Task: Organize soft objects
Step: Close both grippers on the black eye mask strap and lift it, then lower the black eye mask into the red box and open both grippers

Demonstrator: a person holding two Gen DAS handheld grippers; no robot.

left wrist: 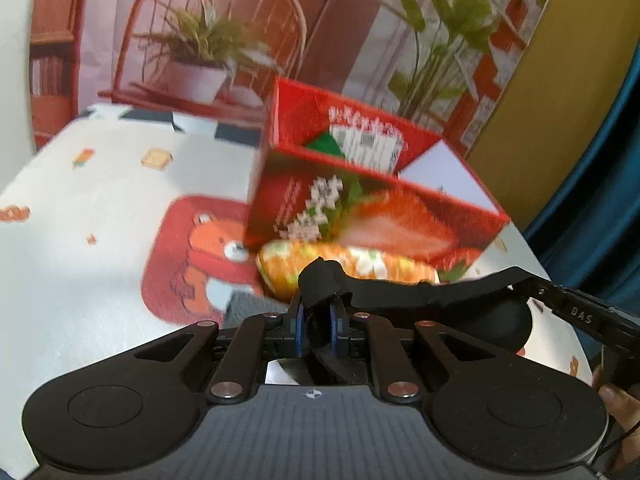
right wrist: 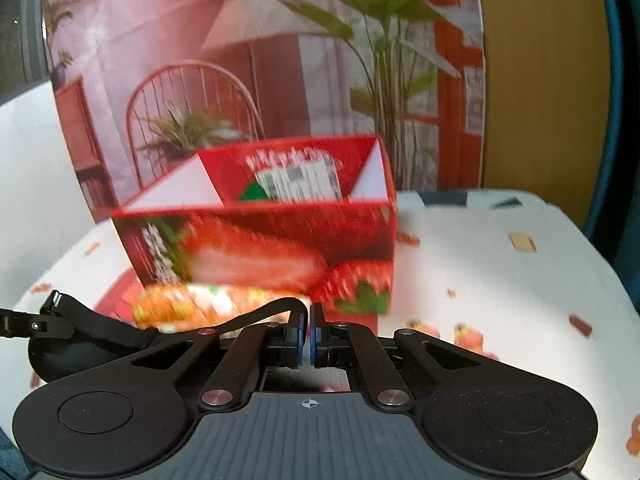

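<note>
Behind the table hung a printed backdrop [left wrist: 224,40] of a red chair and potted plants, and a white cartoon-patterned tablecloth [left wrist: 100,208] covered the surface.

From your left wrist view, your left gripper [left wrist: 316,322] pointed down at a slant toward the table, and its blue pads [left wrist: 301,330] were clenched on one end of a black strap [left wrist: 384,294], which bunched up above the fingertips. That strap ran rightward across the frame to the black frame of your other tool at the right edge, where a fingertip of your hand [left wrist: 612,394] showed. Just past the strap lay a soft orange-and-green patterned roll [left wrist: 340,266], resting against the near wall of a red strawberry-printed box [left wrist: 372,220]. That box stood open-topped; something green showed inside. Left of the box the cloth lay open out to the table's rounded edge; on the right the box corner stood near the table edge.

From your right wrist view, your right gripper [right wrist: 307,332] also tilted downward, its pads pressed together on the strap's [right wrist: 256,312] other end, which curved away leftward to the black body of the left tool. The patterned roll [right wrist: 208,306] lay behind the strap, touching the box's [right wrist: 280,248] front wall. Right of the box the tablecloth [right wrist: 500,280] spread wide and open to the far edge.
</note>
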